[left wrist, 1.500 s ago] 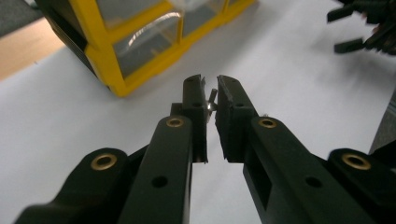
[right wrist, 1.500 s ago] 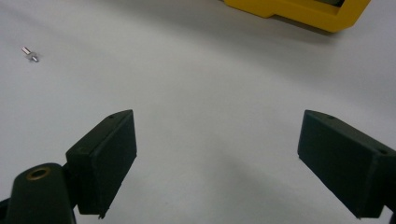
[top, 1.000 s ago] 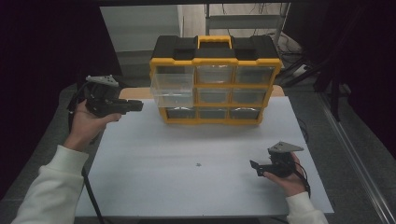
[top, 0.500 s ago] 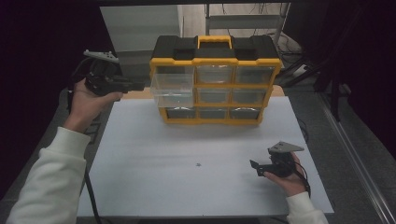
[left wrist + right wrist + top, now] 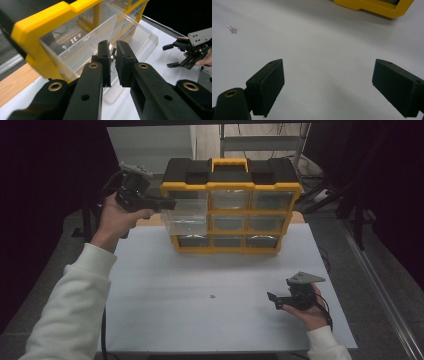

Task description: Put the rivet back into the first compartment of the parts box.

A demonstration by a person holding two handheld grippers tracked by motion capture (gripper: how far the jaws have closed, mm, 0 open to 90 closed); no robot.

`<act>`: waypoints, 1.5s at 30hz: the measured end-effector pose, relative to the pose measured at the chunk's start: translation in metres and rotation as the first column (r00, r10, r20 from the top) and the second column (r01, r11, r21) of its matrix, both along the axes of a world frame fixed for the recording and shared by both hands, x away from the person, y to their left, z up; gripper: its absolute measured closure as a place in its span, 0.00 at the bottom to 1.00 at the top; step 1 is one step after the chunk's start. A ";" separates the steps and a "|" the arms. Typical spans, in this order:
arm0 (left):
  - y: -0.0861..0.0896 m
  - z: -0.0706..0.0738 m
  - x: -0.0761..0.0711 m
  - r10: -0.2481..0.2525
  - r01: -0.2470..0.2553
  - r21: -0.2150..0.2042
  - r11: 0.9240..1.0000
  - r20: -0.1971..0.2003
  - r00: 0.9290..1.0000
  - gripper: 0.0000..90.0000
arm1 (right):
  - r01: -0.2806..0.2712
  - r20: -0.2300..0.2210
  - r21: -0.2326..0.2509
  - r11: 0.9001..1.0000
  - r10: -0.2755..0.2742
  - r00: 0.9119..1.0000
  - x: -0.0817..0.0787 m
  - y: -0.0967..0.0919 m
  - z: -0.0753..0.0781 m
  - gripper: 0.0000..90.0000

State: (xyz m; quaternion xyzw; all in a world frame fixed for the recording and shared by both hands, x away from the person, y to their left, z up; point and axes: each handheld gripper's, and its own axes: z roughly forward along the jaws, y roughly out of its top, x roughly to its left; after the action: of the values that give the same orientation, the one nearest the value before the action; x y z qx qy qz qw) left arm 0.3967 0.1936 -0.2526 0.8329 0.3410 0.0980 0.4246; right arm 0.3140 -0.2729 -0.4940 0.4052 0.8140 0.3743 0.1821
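- While the left gripper (image 5: 167,205) hovers at the upper left of the parts organizer (image 5: 231,205), its jaws are pinched almost together on a small metal screw (image 5: 112,55), which glints between the pads in the left gripper view.
- Just under those jaws, a clear plastic drawer (image 5: 187,217) stands pulled out from the organizer's left column, at about ten o'clock from the middle of the table (image 5: 165,320).
- Seen from the left gripper view, the drawer (image 5: 82,47) lies open beneath and beyond the pinched screw, with the yellow frame (image 5: 35,27) around it.
- At about four o'clock on the white tabletop, the right gripper (image 5: 274,300) rests low in the person's right hand (image 5: 310,312), its jaws spread wide apart with nothing between them.
- Another tiny screw (image 5: 212,296) lies loose on the white surface near six o'clock, well apart from the organizer; in the right gripper view it sits at about ten o'clock (image 5: 232,29).
- A white sleeve (image 5: 70,305) covers the left forearm.
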 end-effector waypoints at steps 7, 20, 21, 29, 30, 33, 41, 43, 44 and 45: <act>-0.020 -0.002 0.010 -0.017 0.017 0.034 0.999 -0.009 1.000 0.92 | 0.000 0.007 0.004 1.000 0.000 1.000 0.000 -0.001 0.001 0.11; -0.024 -0.005 0.008 0.068 -0.070 0.045 0.996 0.052 0.996 0.36 | 0.001 0.013 0.006 1.000 -0.001 1.000 0.000 -0.002 0.001 0.11; -0.022 -0.005 0.007 0.076 -0.079 0.048 0.996 0.054 0.996 0.29 | 0.002 0.012 0.006 1.000 -0.002 1.000 0.000 -0.002 0.001 0.11; -0.005 -0.010 -0.013 0.106 -0.110 0.050 0.993 0.066 0.992 0.11 | 0.002 0.013 0.004 1.000 -0.002 1.000 0.000 -0.002 0.001 0.11; -0.002 -0.011 -0.016 0.108 -0.112 0.051 0.992 0.071 0.992 0.11 | 0.002 0.012 0.005 1.000 -0.002 1.000 0.000 -0.002 0.001 0.11; 0.008 -0.016 -0.027 0.108 -0.112 0.047 0.993 0.074 0.991 0.10 | 0.003 0.011 0.004 1.000 -0.003 1.000 0.000 -0.002 0.001 0.11; 0.024 -0.036 -0.049 0.091 -0.095 0.054 0.994 0.067 0.994 0.12 | 0.002 0.011 -0.001 1.000 -0.002 1.000 0.000 -0.001 0.000 0.11; 0.026 -0.044 -0.053 0.086 -0.090 0.058 0.994 0.061 0.994 0.12 | 0.002 0.010 -0.001 1.000 -0.002 1.000 0.000 -0.001 0.000 0.11; 0.027 -0.047 -0.055 0.088 -0.092 0.058 0.994 0.059 0.994 0.12 | 0.002 0.009 -0.002 1.000 -0.002 1.000 0.000 -0.001 0.000 0.11; 0.028 -0.051 -0.056 0.087 -0.090 0.060 0.994 0.056 0.995 0.12 | 0.002 0.009 -0.002 1.000 -0.002 1.000 0.000 -0.001 0.000 0.11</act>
State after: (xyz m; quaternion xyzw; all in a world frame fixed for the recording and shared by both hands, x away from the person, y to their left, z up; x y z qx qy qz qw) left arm 0.3402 0.2214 -0.3033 0.8269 0.3629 0.1494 0.4028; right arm 0.3140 -0.2734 -0.4939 0.4042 0.8131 0.3751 0.1866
